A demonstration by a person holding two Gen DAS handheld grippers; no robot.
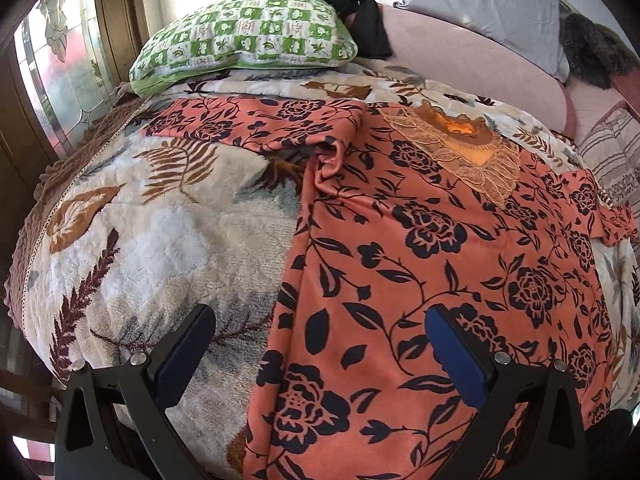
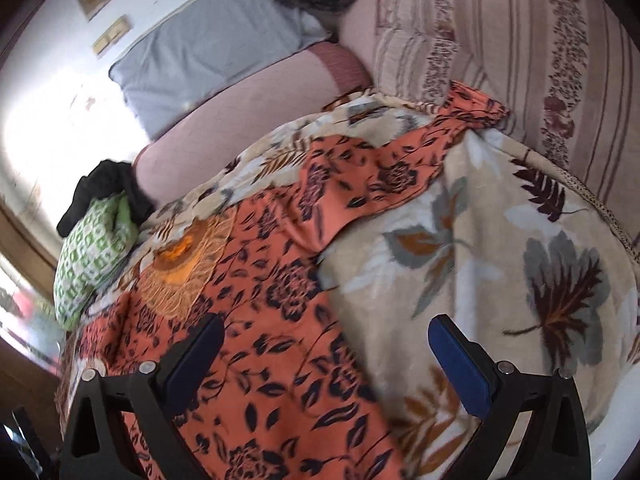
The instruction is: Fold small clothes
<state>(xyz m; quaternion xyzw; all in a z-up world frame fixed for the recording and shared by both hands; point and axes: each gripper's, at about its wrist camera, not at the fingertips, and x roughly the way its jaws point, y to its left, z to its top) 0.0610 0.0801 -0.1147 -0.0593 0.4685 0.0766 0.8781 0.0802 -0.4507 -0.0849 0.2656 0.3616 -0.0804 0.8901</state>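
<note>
Orange floral garment (image 1: 432,264) flat beneath both empty, spread hand-held grippers.

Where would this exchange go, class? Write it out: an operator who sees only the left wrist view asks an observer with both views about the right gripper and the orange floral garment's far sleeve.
Operator: Where is my right gripper?
Observer: The right gripper is open and straddles the edge of the orange floral garment, with one finger over it and the other over the leaf-print blanket.
Operator: Where does the far sleeve end?
Observer: The sleeve lies stretched across the blanket, and its cuff is bunched against the striped cushion.
</note>
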